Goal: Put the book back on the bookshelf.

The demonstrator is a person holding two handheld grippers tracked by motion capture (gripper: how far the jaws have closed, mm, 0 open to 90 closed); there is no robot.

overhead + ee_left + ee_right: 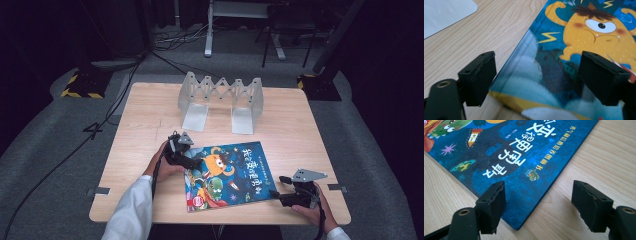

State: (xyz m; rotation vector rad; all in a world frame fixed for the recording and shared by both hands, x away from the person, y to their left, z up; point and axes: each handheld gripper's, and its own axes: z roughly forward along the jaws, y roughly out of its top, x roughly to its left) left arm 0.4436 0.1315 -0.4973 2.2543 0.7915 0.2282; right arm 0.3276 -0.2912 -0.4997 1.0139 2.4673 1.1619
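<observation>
Picture book (230,174) lay flat on the wooden table (145,130), cover up, near the front edge and slightly right of centre, turned a little askew to the table edges. Cover dark blue with an orange monster and white Chinese title characters; in the left gripper view the monster (599,32) sat at upper right, in the right gripper view the title ran across the cover (524,152).

Left gripper (192,162) was at the book's left edge, toward its far corner. Its jaws stood spread wide: one over bare wood just outside the spine edge, the other over the cover (544,75). Nothing pinched between them. Contact with the book could not be judged.

Right gripper (281,190) was just beside the book's near right corner, jaws likewise spread. In its own view the corner (520,226) pointed into the gap between the jaws; one jaw was over the cover's edge, the other over bare table. No grip on the book.

Farther back on the table, well apart from the book, stood a grey expandable bookend rack (220,100), upright.
</observation>
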